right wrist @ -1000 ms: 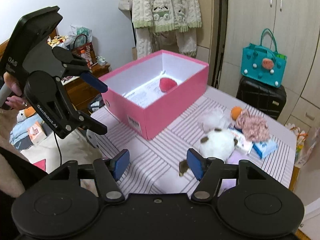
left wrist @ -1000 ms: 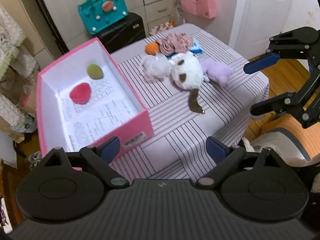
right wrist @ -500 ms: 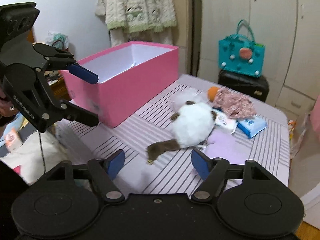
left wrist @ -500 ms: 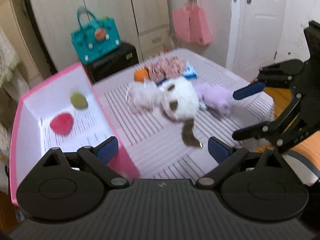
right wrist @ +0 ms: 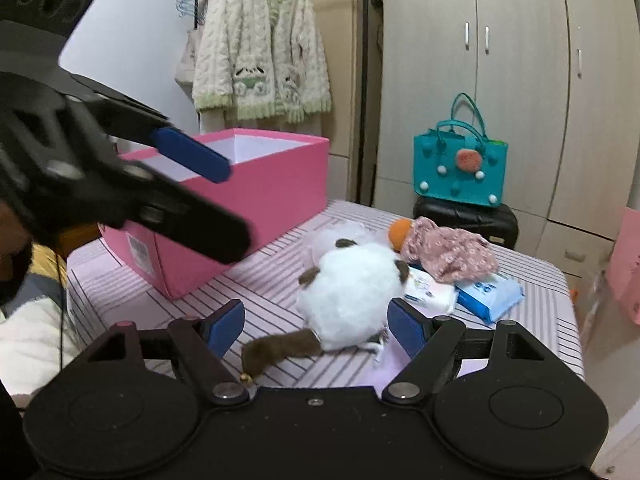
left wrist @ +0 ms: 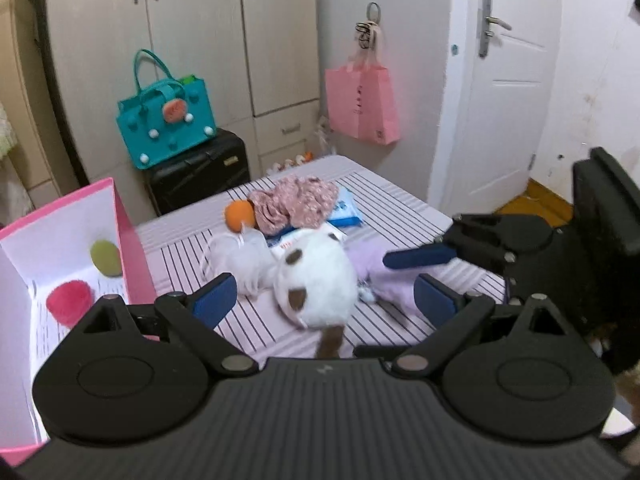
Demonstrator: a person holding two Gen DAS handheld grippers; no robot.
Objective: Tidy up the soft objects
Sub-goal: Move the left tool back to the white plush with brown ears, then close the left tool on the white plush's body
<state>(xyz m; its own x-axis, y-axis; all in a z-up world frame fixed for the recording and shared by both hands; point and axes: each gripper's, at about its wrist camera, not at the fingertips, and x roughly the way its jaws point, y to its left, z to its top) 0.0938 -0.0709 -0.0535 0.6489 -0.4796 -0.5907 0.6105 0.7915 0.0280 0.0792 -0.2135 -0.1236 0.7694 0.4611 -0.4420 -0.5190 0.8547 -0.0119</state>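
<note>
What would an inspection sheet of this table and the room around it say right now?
Surface: striped table cover, no spills seen.
Job's things: white plush, purple plush, fluffy white toy, orange ball on the cover; red pom and green ball inside the pink box.
Clutter: floral cloth, tissue packs.
Claws: left claw open; right claw open, just widening, nothing gripped.
Cables: thin black wire.
Surroundings: teal bag, suitcase, cardigan, wardrobe, door.

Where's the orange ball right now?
The orange ball lies on the striped table toward its far side, touching the pink floral cloth, just beyond the white plush toy.
</note>
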